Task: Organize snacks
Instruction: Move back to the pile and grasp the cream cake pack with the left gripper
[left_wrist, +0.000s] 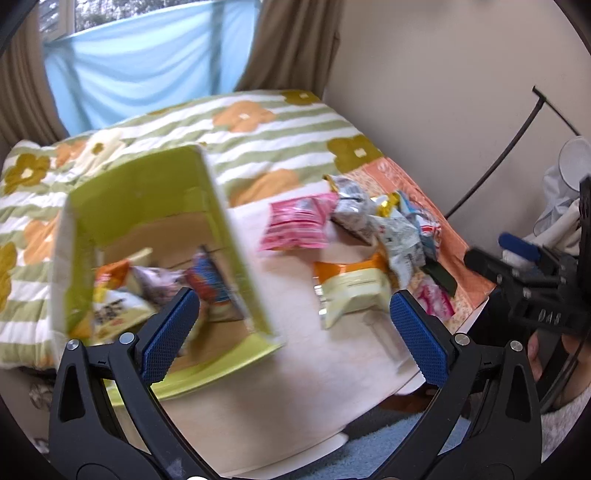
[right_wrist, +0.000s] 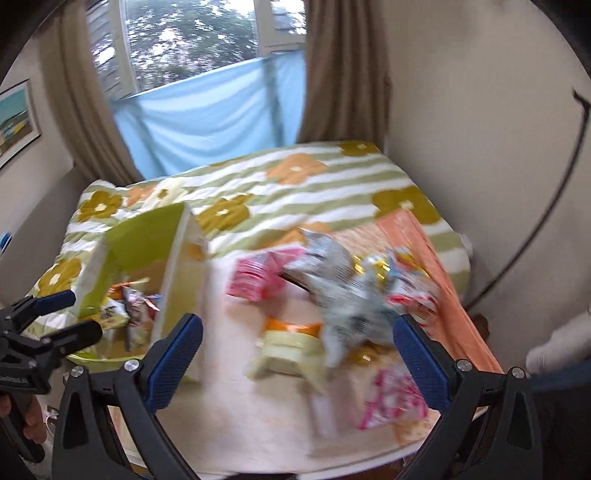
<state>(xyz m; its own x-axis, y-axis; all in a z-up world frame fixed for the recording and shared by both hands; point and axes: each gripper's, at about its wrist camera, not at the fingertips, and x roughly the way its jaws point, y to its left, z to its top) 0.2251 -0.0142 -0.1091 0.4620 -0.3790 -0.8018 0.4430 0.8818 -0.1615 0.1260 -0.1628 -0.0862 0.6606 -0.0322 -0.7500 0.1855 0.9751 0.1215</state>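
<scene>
no text can be read: the print on the snack packets (left_wrist: 369, 218) and on those in the green box (left_wrist: 155, 192) is blurred, and the raised marking on the right gripper (left_wrist: 546, 314) is illegible.

Motion blur smears most of the right wrist view: the heap of crinkled silver and white snack packets (right_wrist: 347, 291) on the pale round table (right_wrist: 258, 417) has no readable print. The near rim of the lime-green cardboard box (left_wrist: 155, 192) is covered by the left gripper's blue-padded fingers (left_wrist: 170, 332). Packets inside the box are too blurred to identify. The table's front edge is cut off below.
</scene>
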